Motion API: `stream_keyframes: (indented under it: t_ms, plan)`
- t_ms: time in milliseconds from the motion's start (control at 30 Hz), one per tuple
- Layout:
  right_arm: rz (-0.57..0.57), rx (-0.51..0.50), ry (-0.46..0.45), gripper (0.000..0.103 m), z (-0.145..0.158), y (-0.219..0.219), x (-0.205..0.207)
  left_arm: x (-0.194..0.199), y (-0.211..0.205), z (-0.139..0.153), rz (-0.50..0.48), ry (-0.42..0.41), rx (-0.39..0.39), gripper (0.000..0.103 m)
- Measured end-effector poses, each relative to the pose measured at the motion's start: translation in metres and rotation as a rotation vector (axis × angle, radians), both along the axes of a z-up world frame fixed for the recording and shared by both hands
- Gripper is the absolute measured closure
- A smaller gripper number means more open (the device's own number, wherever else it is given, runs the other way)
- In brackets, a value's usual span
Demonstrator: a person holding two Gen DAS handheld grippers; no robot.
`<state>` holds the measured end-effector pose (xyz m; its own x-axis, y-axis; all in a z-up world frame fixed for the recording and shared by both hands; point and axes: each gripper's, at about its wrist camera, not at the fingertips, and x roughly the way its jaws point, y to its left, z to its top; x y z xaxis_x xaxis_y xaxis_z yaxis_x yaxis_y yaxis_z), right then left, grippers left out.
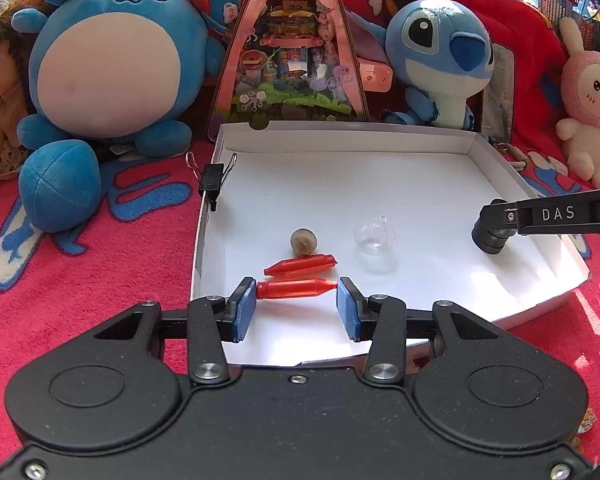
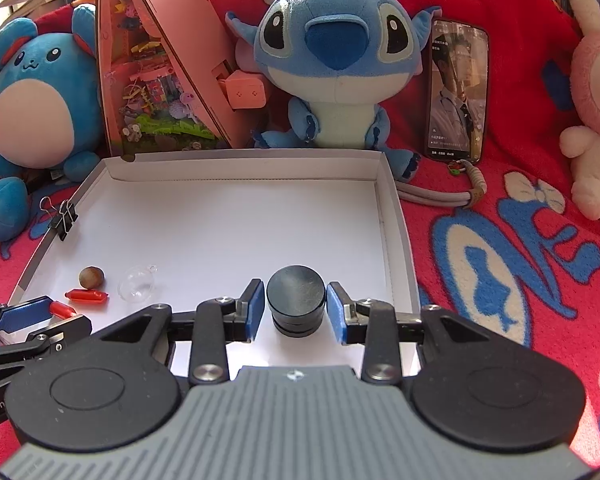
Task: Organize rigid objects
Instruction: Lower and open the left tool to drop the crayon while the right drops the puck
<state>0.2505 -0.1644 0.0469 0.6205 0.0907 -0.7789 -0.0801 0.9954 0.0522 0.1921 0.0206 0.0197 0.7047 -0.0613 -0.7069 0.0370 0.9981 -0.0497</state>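
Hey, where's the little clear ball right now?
The clear ball sits in the white box, right of the brown nut and just beyond the two red pieces.

My tongs' pads [image 1: 246, 307] look like ribbed blue rubber on matt black plastic. The red capsule [image 1: 296, 288] between them is glossy plastic. The white box [image 1: 340, 184] is matt card; at its nine o'clock, a black metal binder clip [image 1: 213, 178]. The clear ball [image 1: 374, 236] shines glassy. The blanket [image 1: 80, 280] is fuzzy fleece.

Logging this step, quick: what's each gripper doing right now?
Left gripper: shut on the near red piece.
Right gripper: open, black cylinder between its pads.
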Motion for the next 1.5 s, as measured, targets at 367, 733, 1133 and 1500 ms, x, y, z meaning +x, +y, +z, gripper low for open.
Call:
stream_keyframes:
  t_ms: [367, 733, 1133, 1500]
  plan:
    - [-0.005, -0.018, 0.014, 0.041, -0.009, 0.002, 0.006, 0.002, -0.003, -0.002, -0.005, 0.001, 0.006, 0.061]
    - [0.013, -0.022, 0.031, 0.065, -0.014, 0.004, 0.006, 0.004, -0.006, -0.003, -0.01, -0.008, 0.013, 0.061]
    - [0.021, -0.035, 0.029, 0.066, -0.022, 0.006, 0.003, 0.012, -0.008, -0.006, 0.0, -0.027, 0.005, 0.061]
    - [0.015, -0.019, 0.013, 0.042, -0.02, 0.003, 0.0, 0.005, -0.007, 0.007, 0.006, -0.066, 0.014, 0.024]
